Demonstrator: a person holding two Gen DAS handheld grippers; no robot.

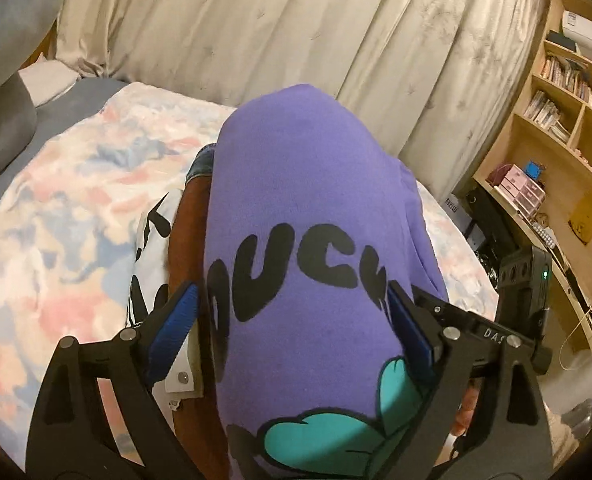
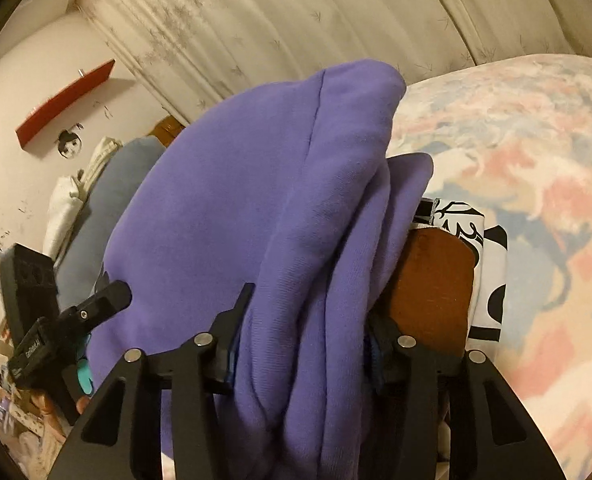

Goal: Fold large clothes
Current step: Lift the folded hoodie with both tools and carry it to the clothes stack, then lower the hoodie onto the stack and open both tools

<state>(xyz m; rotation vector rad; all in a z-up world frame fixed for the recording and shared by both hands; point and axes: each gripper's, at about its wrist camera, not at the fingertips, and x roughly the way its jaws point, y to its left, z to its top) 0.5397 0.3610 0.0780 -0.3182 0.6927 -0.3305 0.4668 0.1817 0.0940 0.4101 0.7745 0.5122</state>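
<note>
while both grippers clamp the folded purple sweatshirt (image 1: 296,208), left gripper (image 1: 291,316) and right gripper (image 2: 302,332) closed on it above the near bed (image 1: 55,208); seemingly almost done, only stacking on folded clothes (image 2: 484,264) left

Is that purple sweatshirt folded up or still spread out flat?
Folded. The purple sweatshirt is a thick bundle with several stacked layers along its edge, gripped between both tools, left tool and right tool.
</note>
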